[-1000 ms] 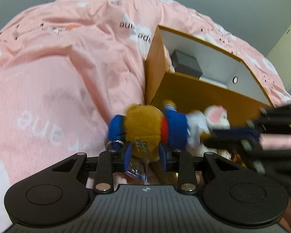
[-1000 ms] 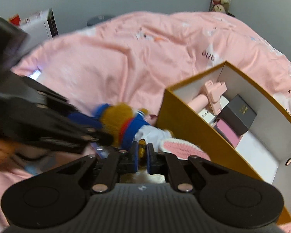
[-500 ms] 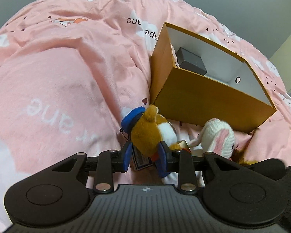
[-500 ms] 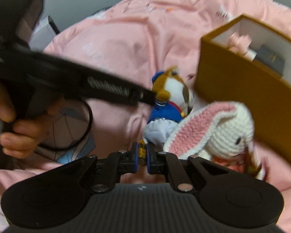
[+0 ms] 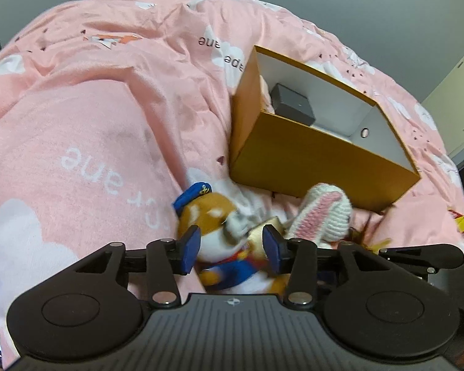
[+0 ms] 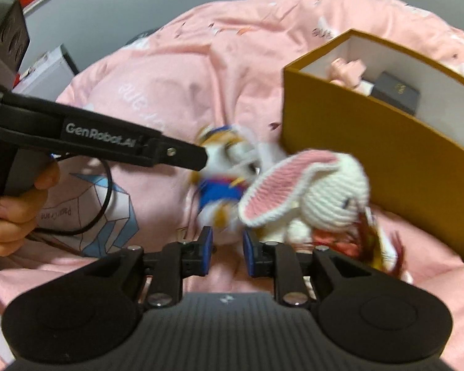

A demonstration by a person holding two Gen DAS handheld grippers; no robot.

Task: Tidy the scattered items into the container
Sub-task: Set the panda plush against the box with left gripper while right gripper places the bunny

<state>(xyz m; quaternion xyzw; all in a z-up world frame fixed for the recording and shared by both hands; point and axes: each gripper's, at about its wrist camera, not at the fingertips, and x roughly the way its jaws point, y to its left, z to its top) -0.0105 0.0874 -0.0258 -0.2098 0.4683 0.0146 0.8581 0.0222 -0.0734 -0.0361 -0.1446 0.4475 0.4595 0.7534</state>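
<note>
A plush dog in a blue sailor suit and cap [image 5: 213,225] lies on the pink duvet, blurred by motion. My left gripper [image 5: 230,245] is open with its jaws on either side of the plush's body. A crocheted white rabbit with pink ears [image 5: 321,216] lies to its right. In the right wrist view the plush dog [image 6: 225,179] and the rabbit [image 6: 321,191] lie in front of my right gripper [image 6: 227,245], which is open with a narrow gap and holds nothing. The orange box [image 5: 309,157] stands just behind, open at the top.
Inside the box [image 6: 371,130] lie a dark grey case [image 6: 396,91] and a pink item [image 6: 348,71]. A red and yellow wrapper [image 6: 368,241] lies under the rabbit. The left gripper's handle and hand [image 6: 18,201] fill the left side. A grey wall rises behind the bed.
Both grippers have opened: the left let go of the plush dog and the right let go of what it pinched. The plush dog has dropped onto the duvet beside the rabbit.
</note>
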